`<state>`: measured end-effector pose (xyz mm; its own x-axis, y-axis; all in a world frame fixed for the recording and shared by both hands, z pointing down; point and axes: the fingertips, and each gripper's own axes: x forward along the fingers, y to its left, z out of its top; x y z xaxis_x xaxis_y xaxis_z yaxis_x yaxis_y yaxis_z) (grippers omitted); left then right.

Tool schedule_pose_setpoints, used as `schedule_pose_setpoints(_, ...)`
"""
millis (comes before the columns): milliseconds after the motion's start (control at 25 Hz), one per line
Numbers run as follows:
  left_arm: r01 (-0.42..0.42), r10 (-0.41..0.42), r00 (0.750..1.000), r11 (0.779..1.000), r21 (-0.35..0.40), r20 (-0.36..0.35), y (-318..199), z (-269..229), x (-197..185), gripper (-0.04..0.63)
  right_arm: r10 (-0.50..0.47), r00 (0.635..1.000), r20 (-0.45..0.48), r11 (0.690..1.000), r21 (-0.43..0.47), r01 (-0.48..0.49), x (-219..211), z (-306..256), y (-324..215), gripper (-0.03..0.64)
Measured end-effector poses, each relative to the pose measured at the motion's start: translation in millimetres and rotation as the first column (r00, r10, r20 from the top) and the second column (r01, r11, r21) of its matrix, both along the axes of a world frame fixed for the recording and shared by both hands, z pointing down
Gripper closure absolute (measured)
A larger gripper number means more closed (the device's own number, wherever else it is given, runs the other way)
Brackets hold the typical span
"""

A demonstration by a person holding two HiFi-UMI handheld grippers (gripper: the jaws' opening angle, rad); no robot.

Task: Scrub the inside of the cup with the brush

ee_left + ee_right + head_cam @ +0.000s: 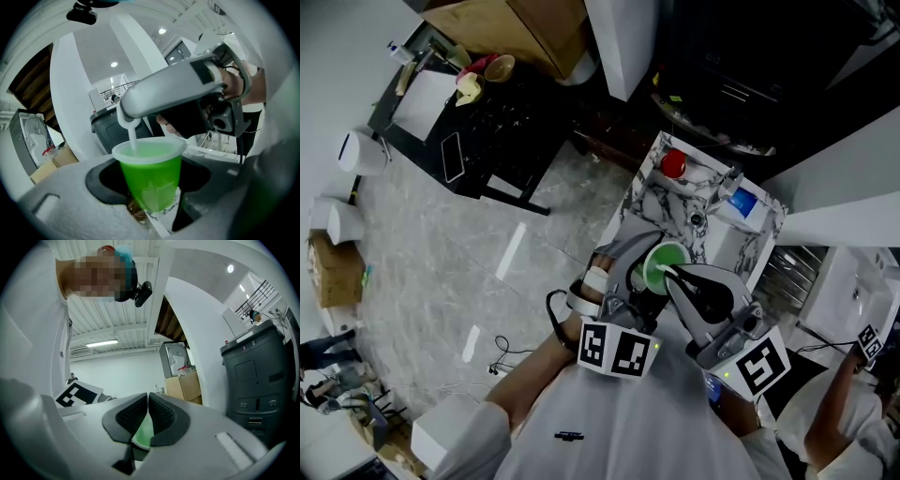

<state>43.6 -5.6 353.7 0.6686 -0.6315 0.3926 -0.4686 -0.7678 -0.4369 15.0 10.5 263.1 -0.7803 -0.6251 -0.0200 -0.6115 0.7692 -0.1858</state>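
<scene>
The green cup (150,168) was held off the table, upright, and the left gripper (148,188) had its fingers closed against the cup's two sides. The brush (133,138) reached down into the cup through the rim, its white stem near the rim's far-left edge. Above the cup, the right gripper (148,414) had its fingers pressed almost together on the brush handle. The bristles inside the cup could not be seen.

The cup looked thin-walled and tapered. A hard sideways scrub would likely have levered it against the left fingers, and it might have twisted or slid downward out of the squeeze. A tighter squeeze could have buckled the wall. With the stem so close to the rim, a stroke might also have caught the lip and tipped the cup.

Below the cup lay a marble-patterned table (649,204). A red object (673,164) stood on it beyond the cup, well apart. A dish rack (795,267) sat to the right of the cup. Left of the cup, the pale stone floor (441,272) spread out. Farther from the cup that way were a dark desk (487,131) and cardboard boxes (511,28).
</scene>
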Motion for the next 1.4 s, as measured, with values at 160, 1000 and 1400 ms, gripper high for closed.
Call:
schedule_pose_setpoints(160,0.013,-0.013,1.000,1.000,0.001,-0.001,-3.4,-0.6,-3.9,0.310,0.054,0.998,-0.024,0.998,0.022,-0.054,9.5,0.8,-10.1,0.596)
schedule_pose_setpoints(1000,-0.007,0.007,1.000,1.000,-0.014,0.001,1.4,3.5,-0.6,0.310,0.058,0.998,-0.028,0.997,0.051,-0.056,16.3,-1.5,-12.8,0.596)
schedule_pose_setpoints(1400,0.013,-0.013,1.000,1.000,-0.007,-0.006,-2.7,1.2,-4.2,0.310,0.080,0.995,-0.056,0.996,0.050,-0.078,39.3,-16.0,-1.6,0.595)
